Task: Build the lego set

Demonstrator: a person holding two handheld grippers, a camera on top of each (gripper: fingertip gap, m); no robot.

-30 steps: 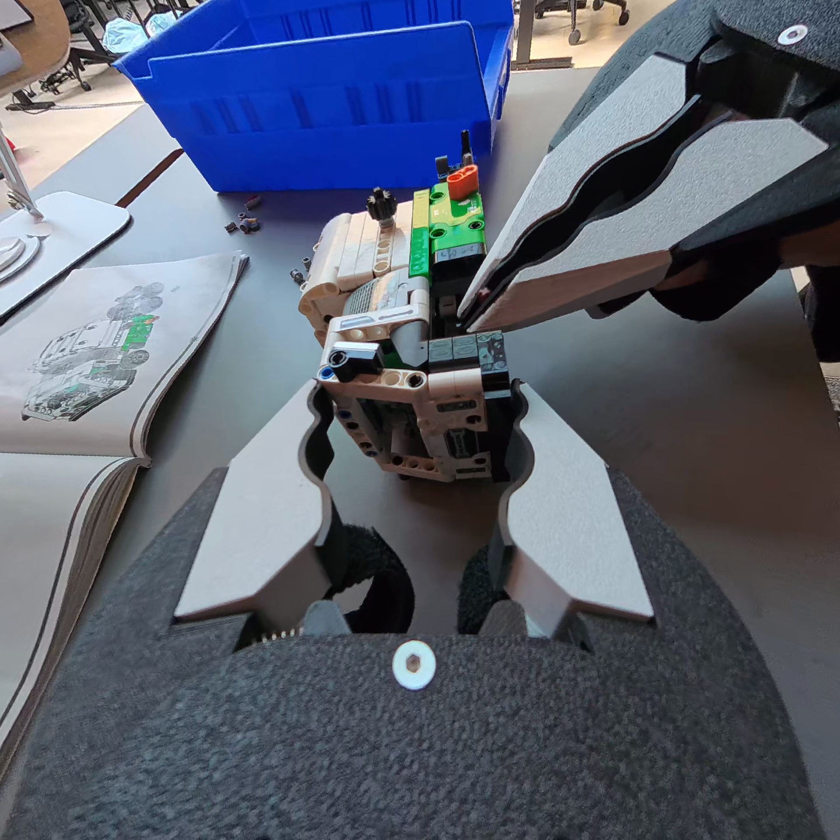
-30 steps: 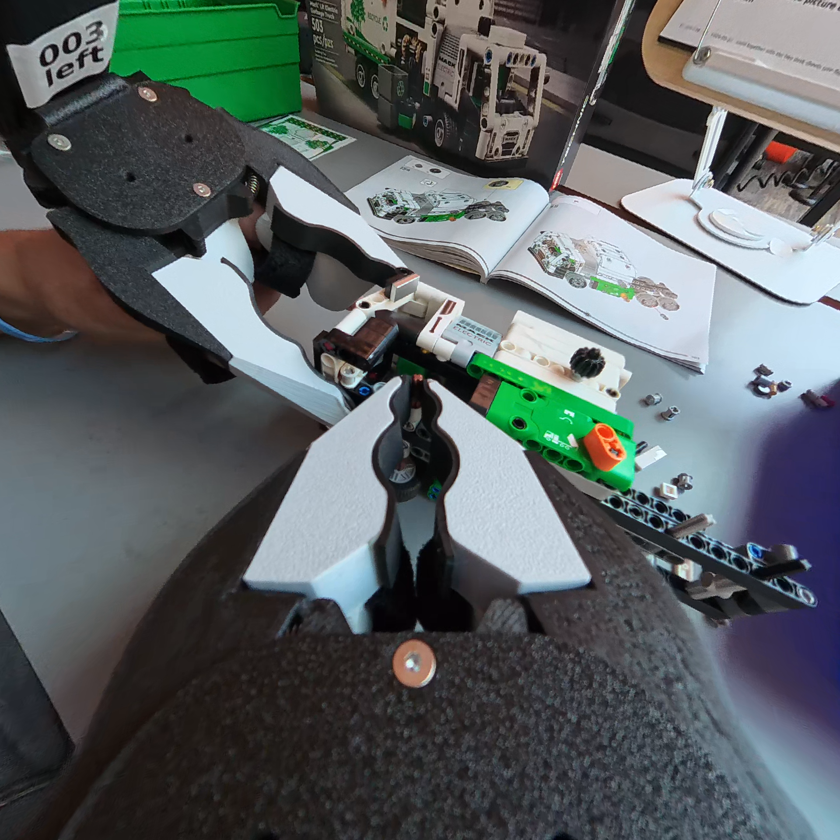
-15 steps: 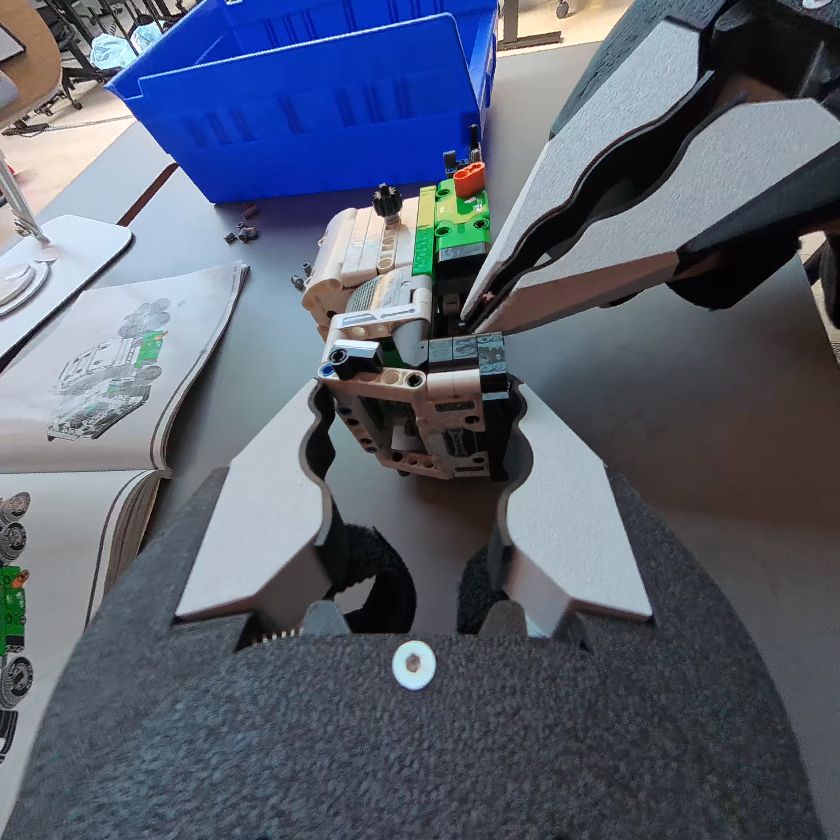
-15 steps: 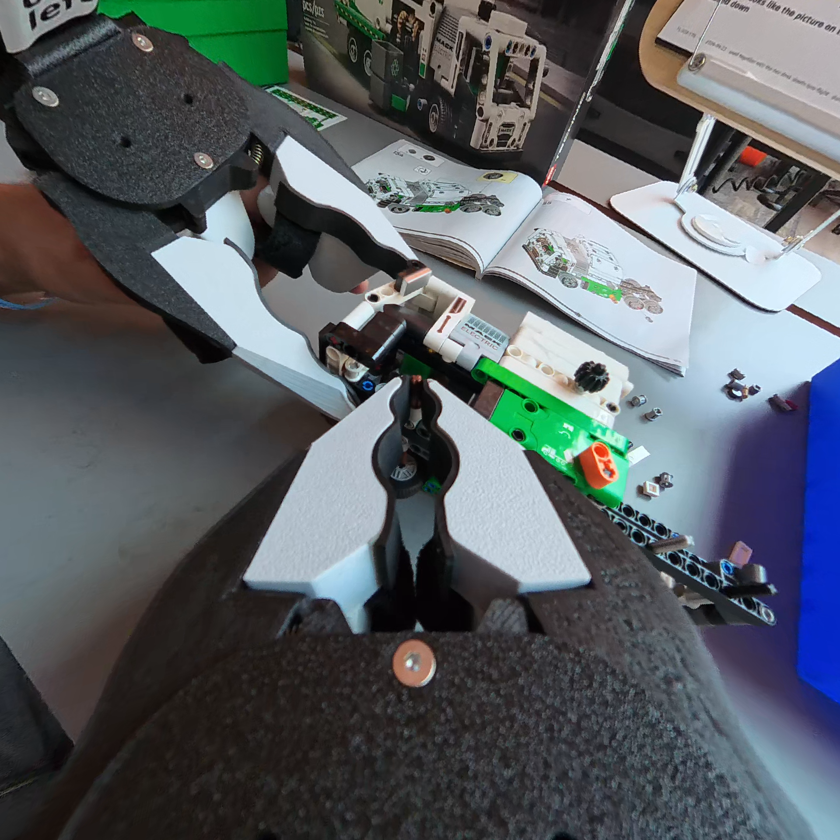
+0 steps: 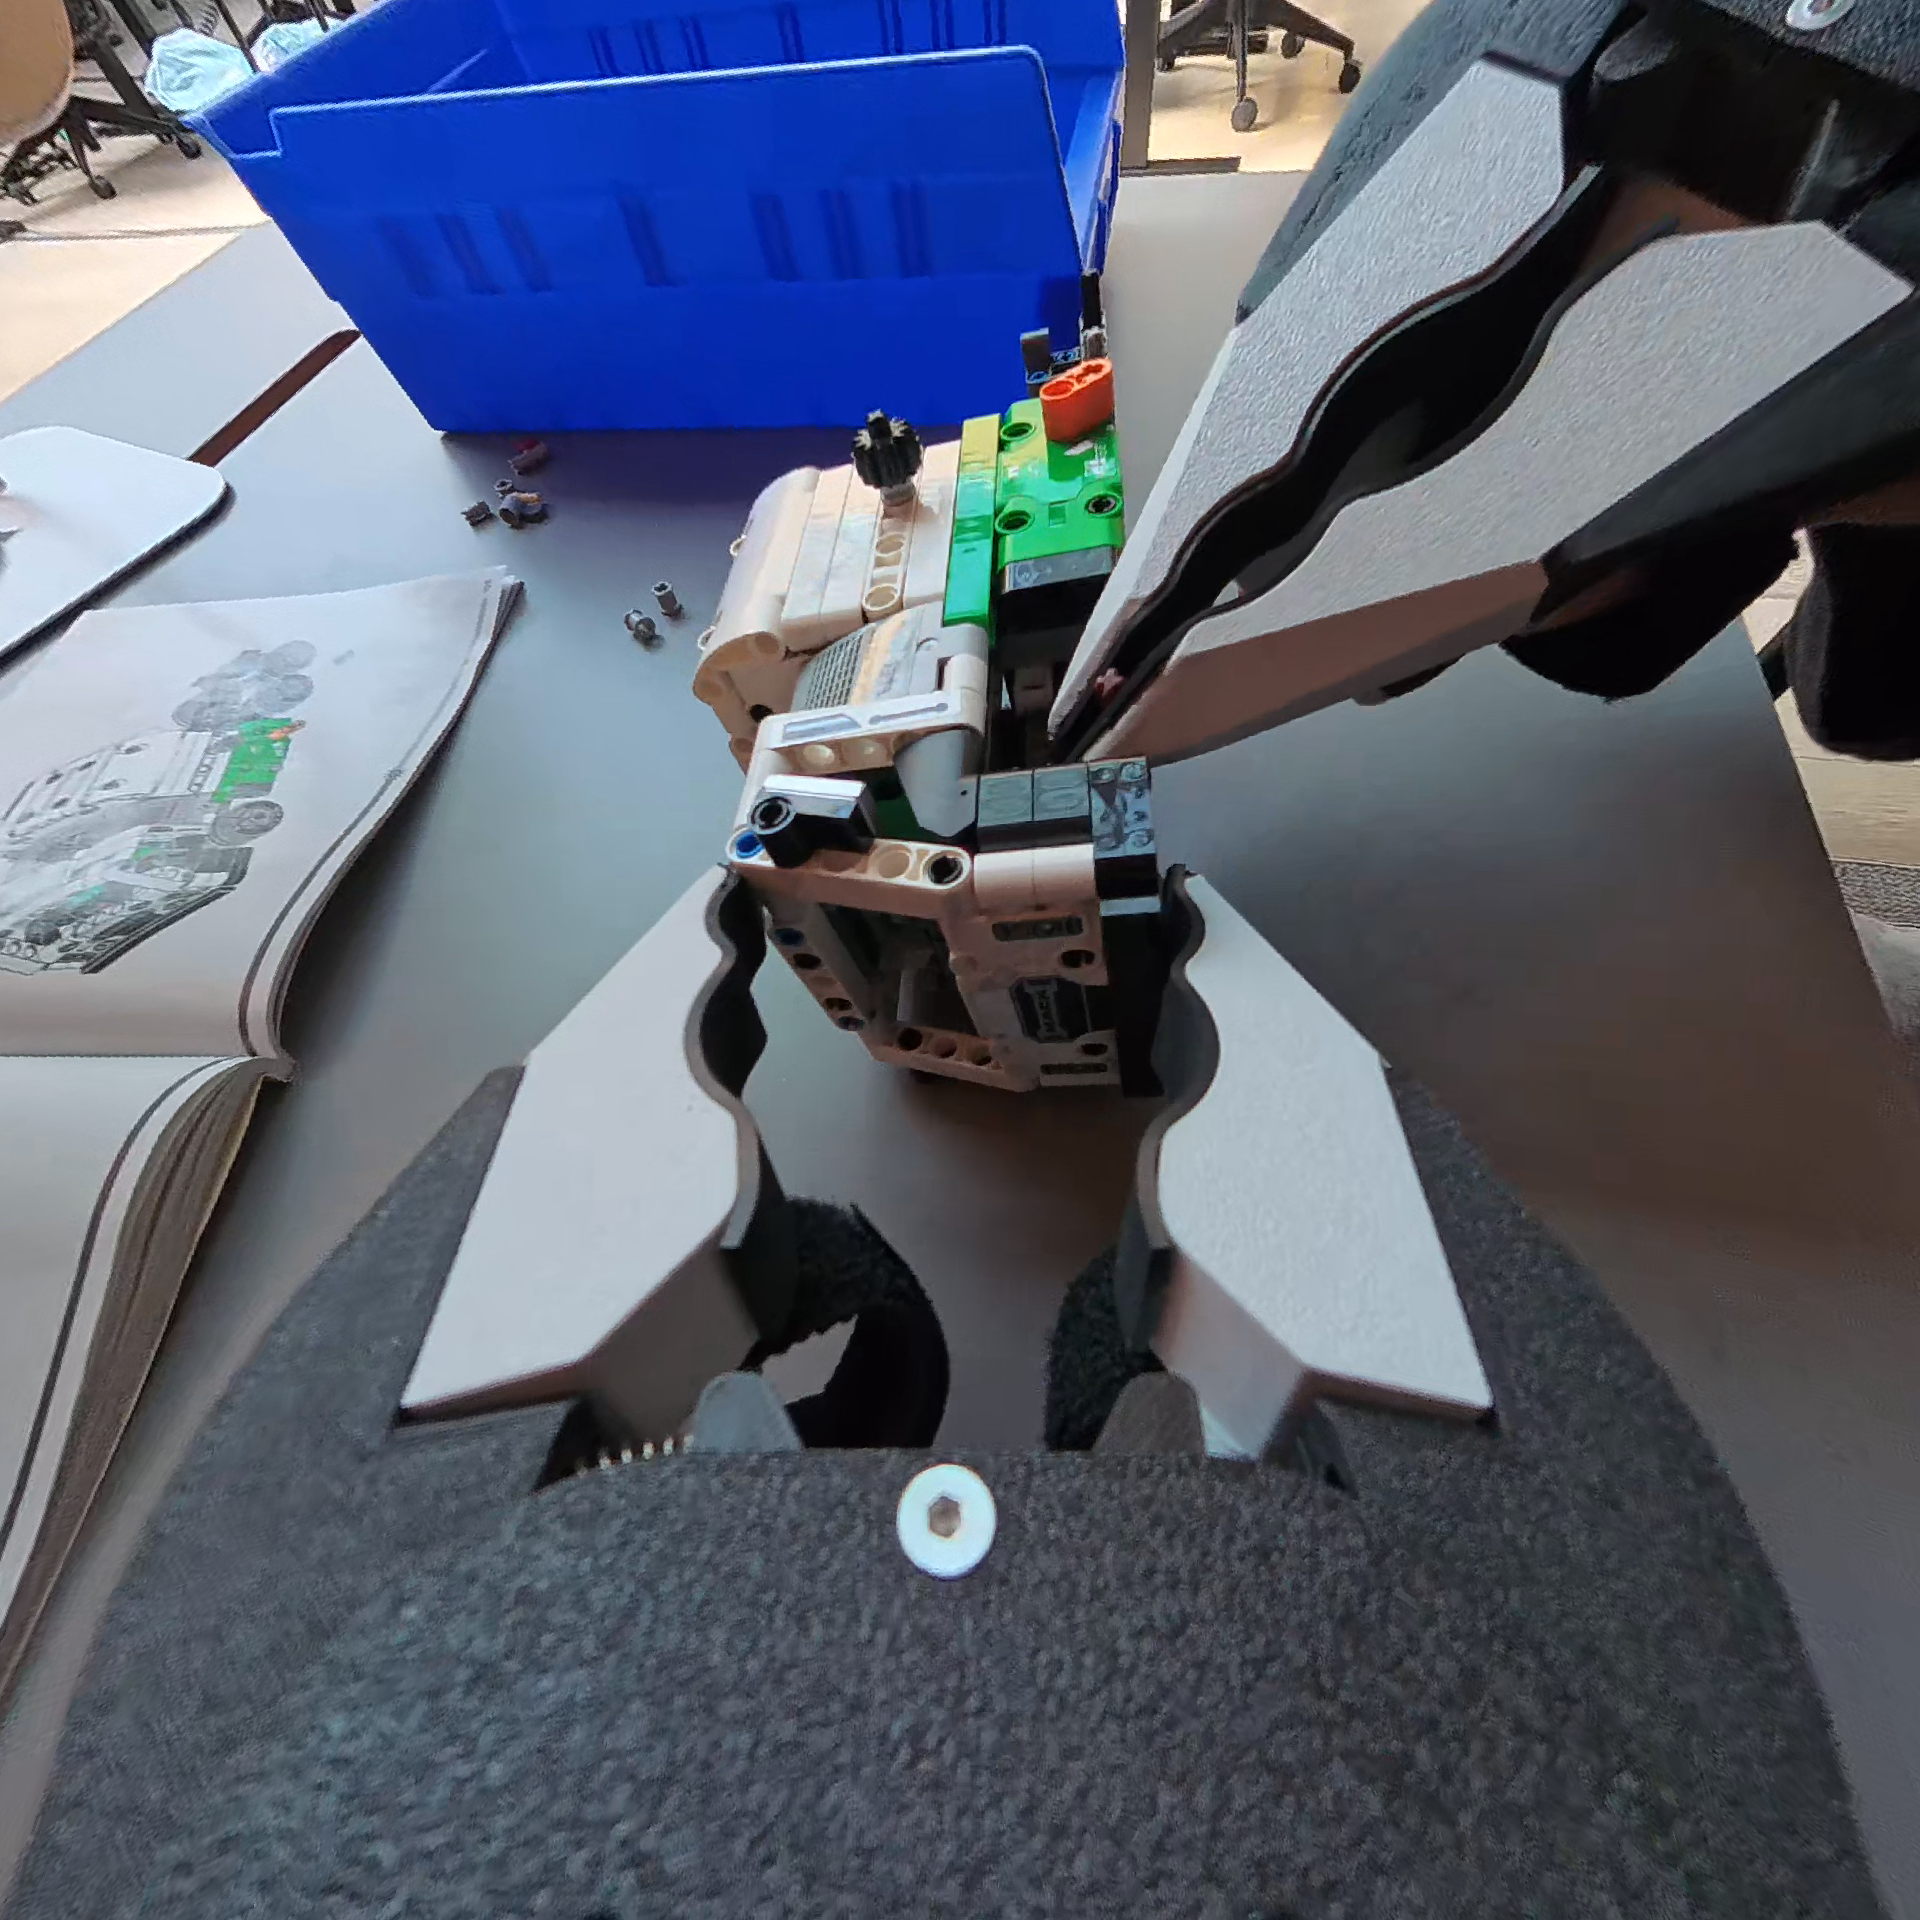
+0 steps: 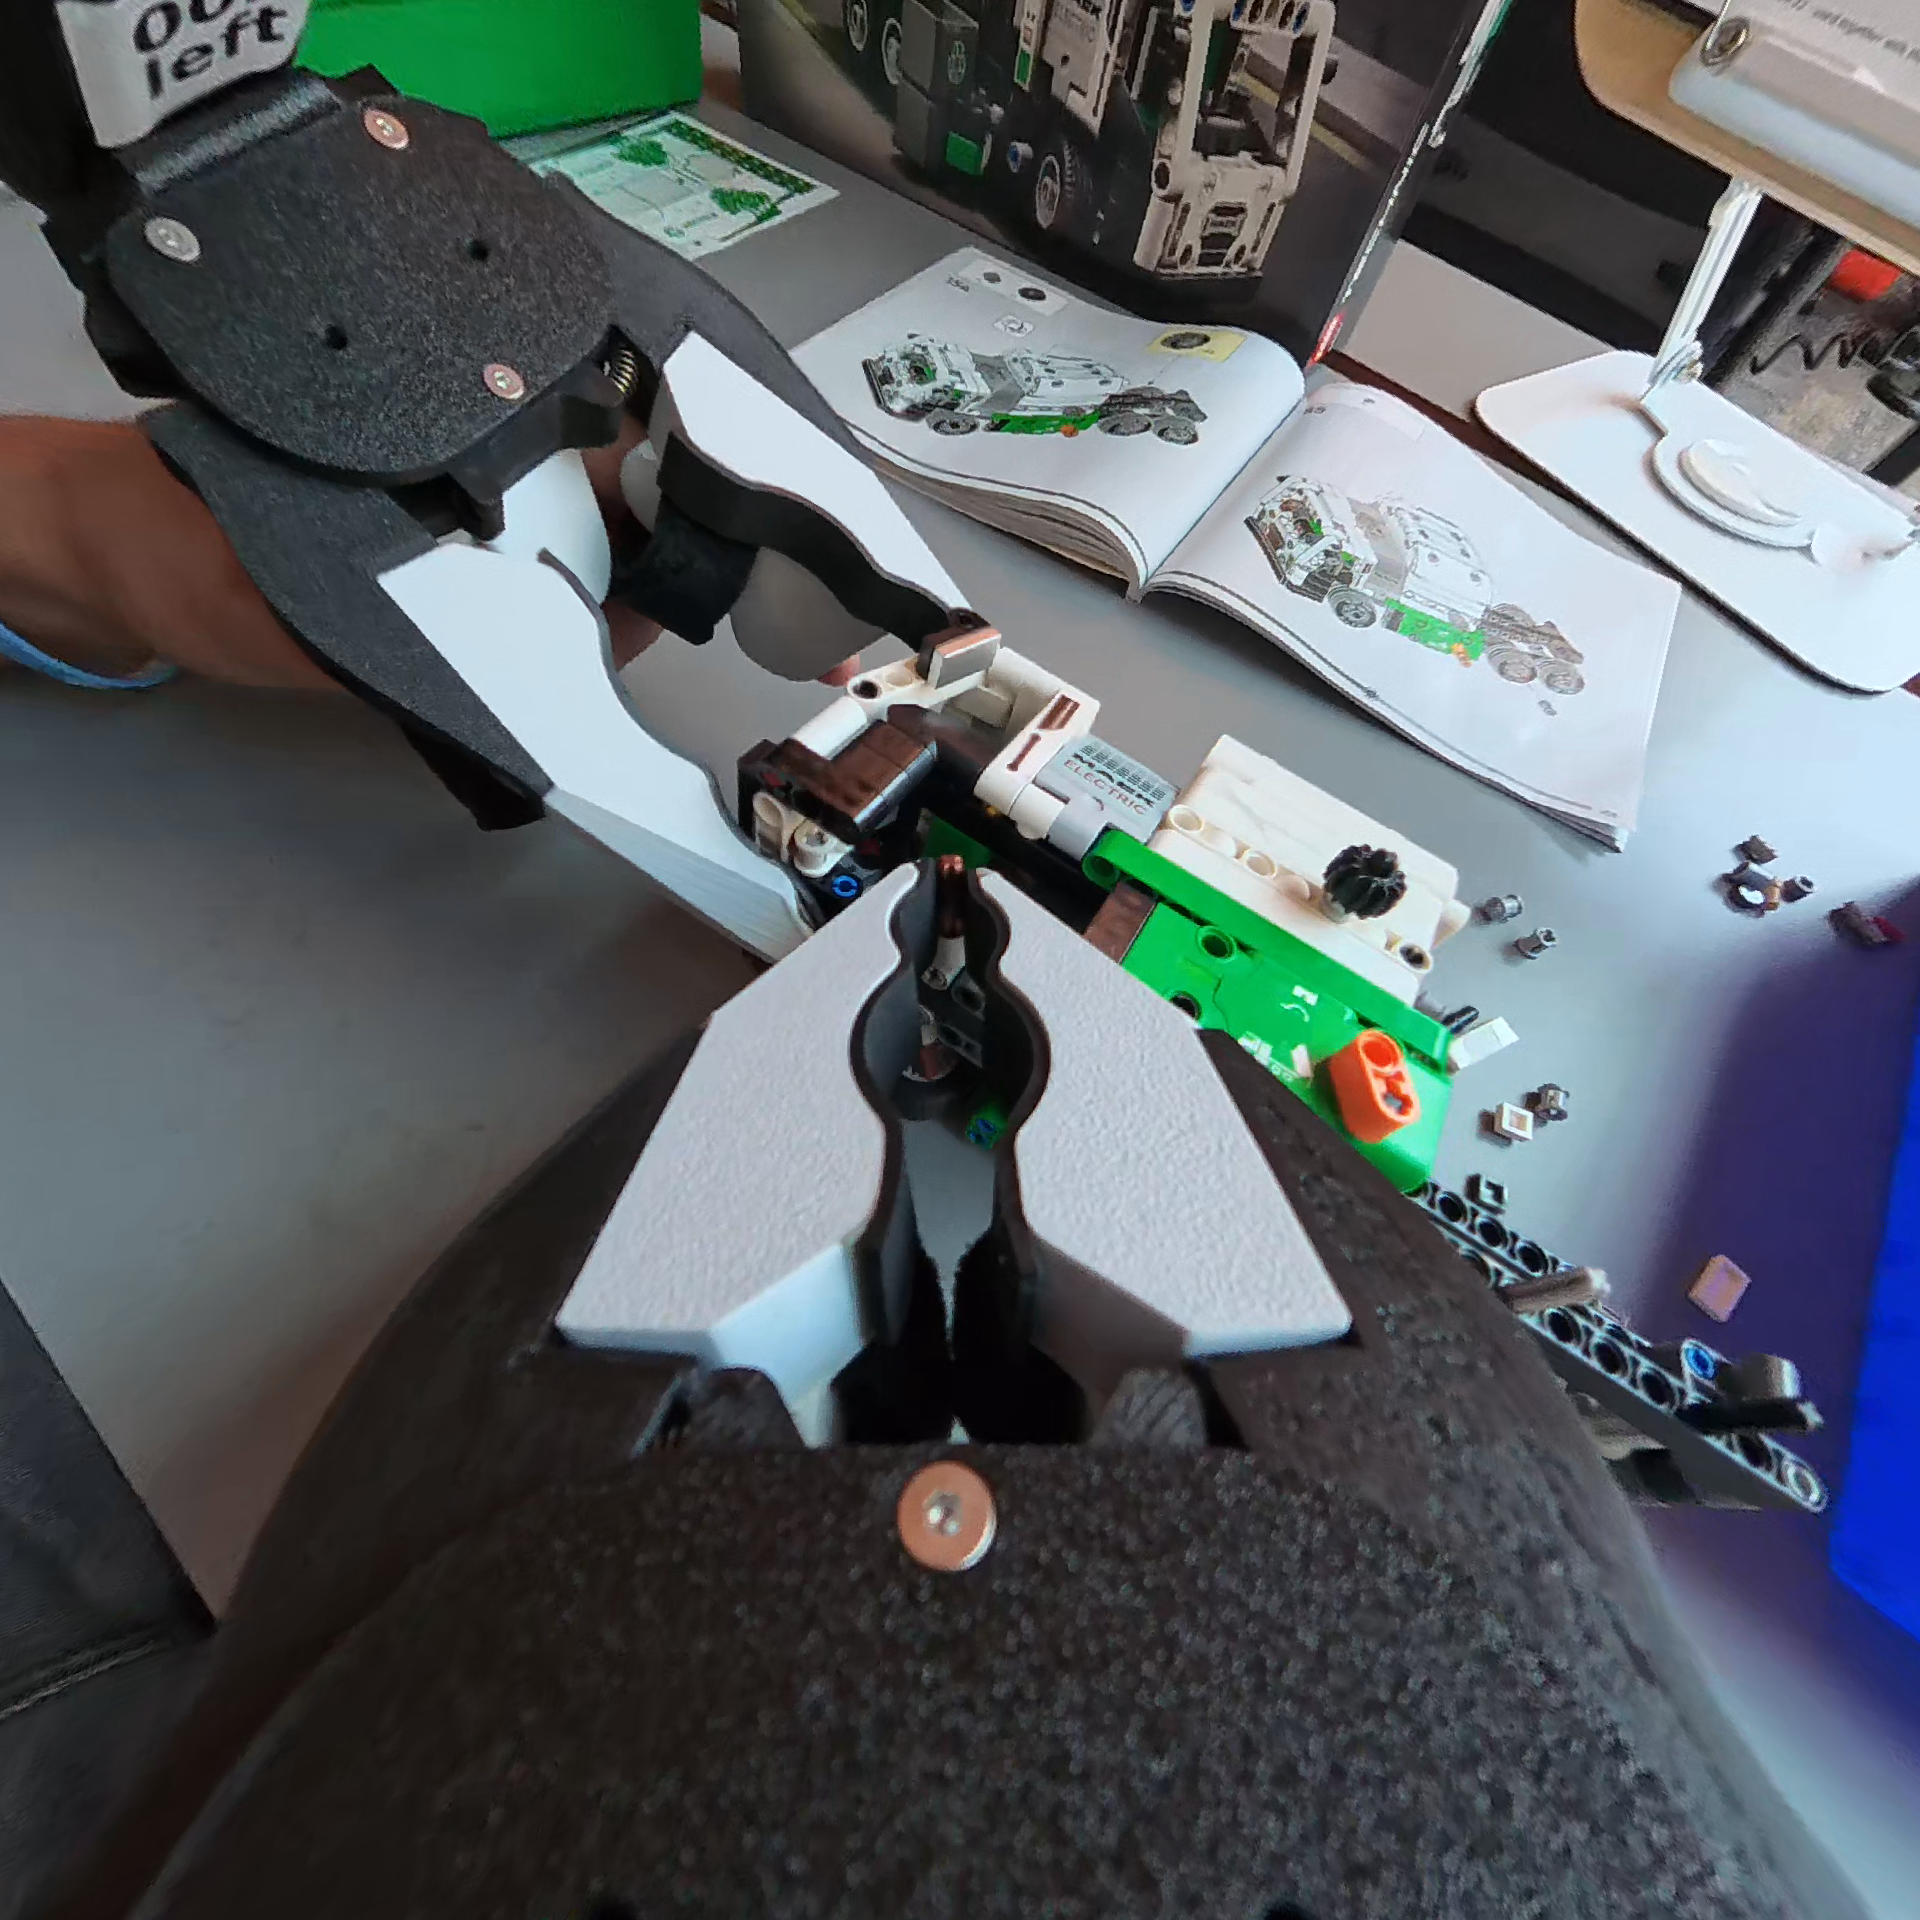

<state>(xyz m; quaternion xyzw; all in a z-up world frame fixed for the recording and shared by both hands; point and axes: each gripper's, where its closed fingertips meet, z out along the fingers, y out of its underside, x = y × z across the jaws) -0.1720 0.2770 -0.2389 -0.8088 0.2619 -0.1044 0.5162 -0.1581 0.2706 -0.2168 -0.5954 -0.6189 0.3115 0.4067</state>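
Evidently the truck model (image 5: 940, 831) is clamped by the left gripper (image 5: 951, 940) as a brace, while a small reddish piece (image 6: 951, 894) is pinched in the right gripper (image 6: 948, 883) above its near end.

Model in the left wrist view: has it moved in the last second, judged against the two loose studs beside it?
Yes. The model has shifted slightly right, away from the studs; the gap has widened.

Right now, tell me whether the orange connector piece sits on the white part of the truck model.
No, the orange connector piece sits on the green section, apart from the white block carrying the black gear.
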